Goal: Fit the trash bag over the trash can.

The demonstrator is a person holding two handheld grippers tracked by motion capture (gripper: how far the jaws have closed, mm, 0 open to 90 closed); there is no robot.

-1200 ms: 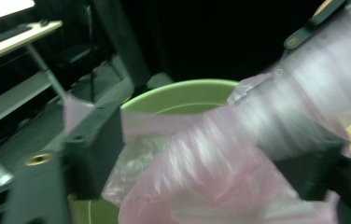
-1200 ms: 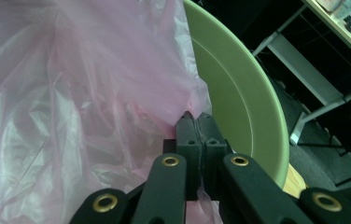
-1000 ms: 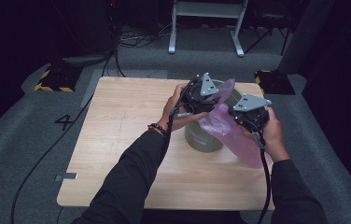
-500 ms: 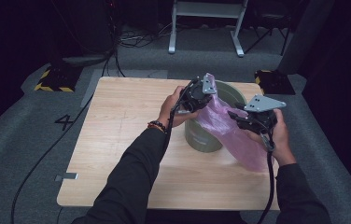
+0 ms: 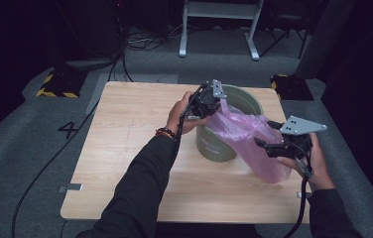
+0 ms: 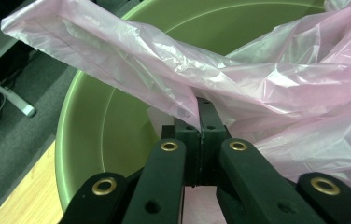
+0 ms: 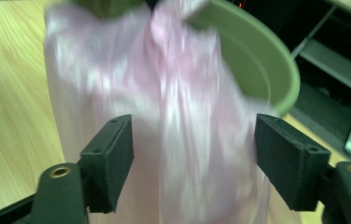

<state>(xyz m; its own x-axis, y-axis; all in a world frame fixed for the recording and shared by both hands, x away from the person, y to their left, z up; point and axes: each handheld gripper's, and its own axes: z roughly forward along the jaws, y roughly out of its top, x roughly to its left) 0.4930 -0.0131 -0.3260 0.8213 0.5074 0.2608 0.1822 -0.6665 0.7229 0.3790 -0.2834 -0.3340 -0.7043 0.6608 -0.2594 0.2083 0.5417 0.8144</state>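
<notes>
High view: a pink plastic bag [image 5: 246,141] drapes over the green bin [image 5: 236,101] on the table [image 5: 125,148]. Left hand-held gripper [image 5: 209,101] pinches the bag's edge at the bin's rim; right hand-held gripper [image 5: 269,146], jaws just opened, straddles it ungripped. Next, likely regrip and spread the mouth.

Right gripper [image 7: 192,158] jaws standing wide apart, having just been opening. Thin pink plastic bag [image 7: 173,121], blurred, is hanging between them, unpinched, draping from round green plastic bucket [image 7: 257,65] over light wooden tabletop [image 7: 10,84].
</notes>
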